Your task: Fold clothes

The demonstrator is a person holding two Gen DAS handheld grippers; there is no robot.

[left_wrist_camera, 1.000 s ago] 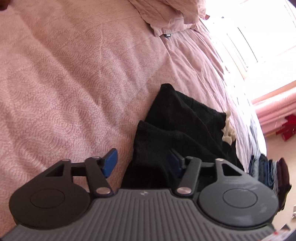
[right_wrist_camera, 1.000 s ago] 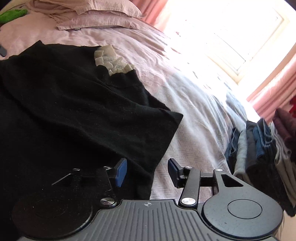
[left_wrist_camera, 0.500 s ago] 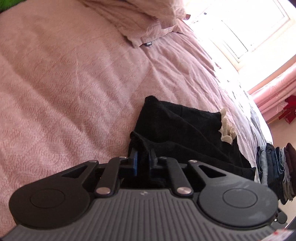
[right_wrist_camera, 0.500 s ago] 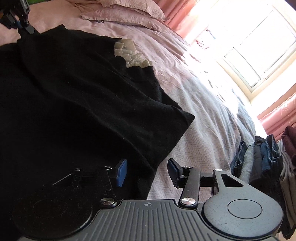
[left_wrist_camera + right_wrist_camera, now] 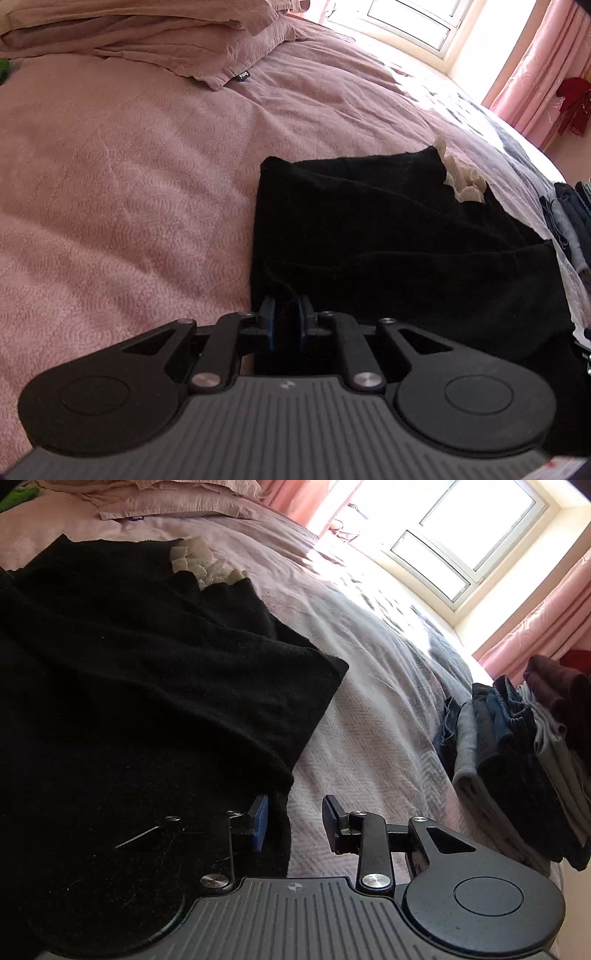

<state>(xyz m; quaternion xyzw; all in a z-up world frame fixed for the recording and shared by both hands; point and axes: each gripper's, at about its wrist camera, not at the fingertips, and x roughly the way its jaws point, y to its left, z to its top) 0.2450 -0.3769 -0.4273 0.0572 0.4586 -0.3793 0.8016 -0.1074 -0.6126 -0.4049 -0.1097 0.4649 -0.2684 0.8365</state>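
Black garment (image 5: 388, 236) lay spread on the pink bed (image 5: 122, 177), cream ruffles (image 5: 461, 181) at its far edge. Pillows (image 5: 147, 33) sat at the head, one with a small dark label (image 5: 242, 75) too small to read; a stack of folded clothes (image 5: 524, 760) stood on the bed's edge, near the pink curtains (image 5: 535, 627). Left gripper (image 5: 286, 317) had its fingers clamped on a pinch of the black cloth. Right gripper (image 5: 295, 823) fingers had just been closing, the garment's edge beside the left finger, a gap remaining
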